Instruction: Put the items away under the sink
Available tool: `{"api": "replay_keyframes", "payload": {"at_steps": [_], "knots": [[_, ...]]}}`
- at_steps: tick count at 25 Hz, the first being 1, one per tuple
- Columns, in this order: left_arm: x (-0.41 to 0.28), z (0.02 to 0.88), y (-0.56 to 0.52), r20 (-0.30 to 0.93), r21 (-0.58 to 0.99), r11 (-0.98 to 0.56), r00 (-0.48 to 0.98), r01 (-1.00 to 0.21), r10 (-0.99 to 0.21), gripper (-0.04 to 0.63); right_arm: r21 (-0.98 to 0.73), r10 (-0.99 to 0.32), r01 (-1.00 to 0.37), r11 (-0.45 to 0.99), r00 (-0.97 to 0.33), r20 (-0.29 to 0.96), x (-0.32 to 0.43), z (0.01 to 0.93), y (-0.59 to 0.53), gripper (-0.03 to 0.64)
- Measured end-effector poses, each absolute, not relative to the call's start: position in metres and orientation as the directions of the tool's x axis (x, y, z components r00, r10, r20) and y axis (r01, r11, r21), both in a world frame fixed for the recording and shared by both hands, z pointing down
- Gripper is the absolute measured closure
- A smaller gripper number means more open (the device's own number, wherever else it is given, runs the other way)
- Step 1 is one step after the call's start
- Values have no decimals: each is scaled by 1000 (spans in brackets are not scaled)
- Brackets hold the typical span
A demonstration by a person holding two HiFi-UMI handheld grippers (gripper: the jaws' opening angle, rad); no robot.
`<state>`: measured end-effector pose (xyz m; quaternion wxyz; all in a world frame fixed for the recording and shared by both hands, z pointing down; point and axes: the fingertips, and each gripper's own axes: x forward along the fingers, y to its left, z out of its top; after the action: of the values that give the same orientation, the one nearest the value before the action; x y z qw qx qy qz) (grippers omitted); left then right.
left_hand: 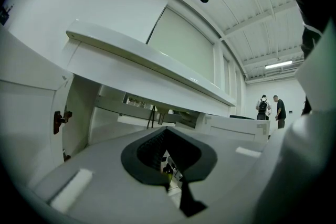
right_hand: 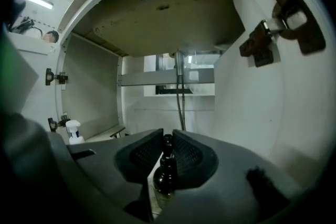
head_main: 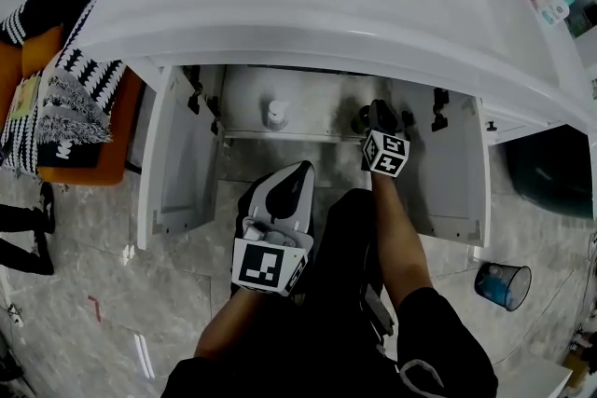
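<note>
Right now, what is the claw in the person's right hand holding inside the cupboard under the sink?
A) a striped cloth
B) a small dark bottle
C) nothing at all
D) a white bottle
B: the right gripper view shows the right claw closed on a small dark bottle, while the white bottle stands apart, off to the left.
</note>
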<state>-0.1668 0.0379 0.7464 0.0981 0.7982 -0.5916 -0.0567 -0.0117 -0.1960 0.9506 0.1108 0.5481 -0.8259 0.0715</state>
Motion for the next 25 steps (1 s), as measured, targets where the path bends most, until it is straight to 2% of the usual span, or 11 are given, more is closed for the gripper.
{"api": "replay_keyframes", "payload": {"at_steps": [11, 15, 25], "knots": [[-164, 744, 32, 18, 228, -299, 311, -927, -950, 589, 20, -897, -932, 362, -342, 280, -10, 954, -192, 546], [-163, 745, 29, 28, 231, -303, 318, -925, -948, 589, 4, -895, -933, 359, -343, 286, -12, 956, -192, 486], [-162, 738, 14, 70, 250, -298, 324, -921, -943, 589, 22, -905, -939, 343, -324, 274, -11, 941, -188, 452]]}}
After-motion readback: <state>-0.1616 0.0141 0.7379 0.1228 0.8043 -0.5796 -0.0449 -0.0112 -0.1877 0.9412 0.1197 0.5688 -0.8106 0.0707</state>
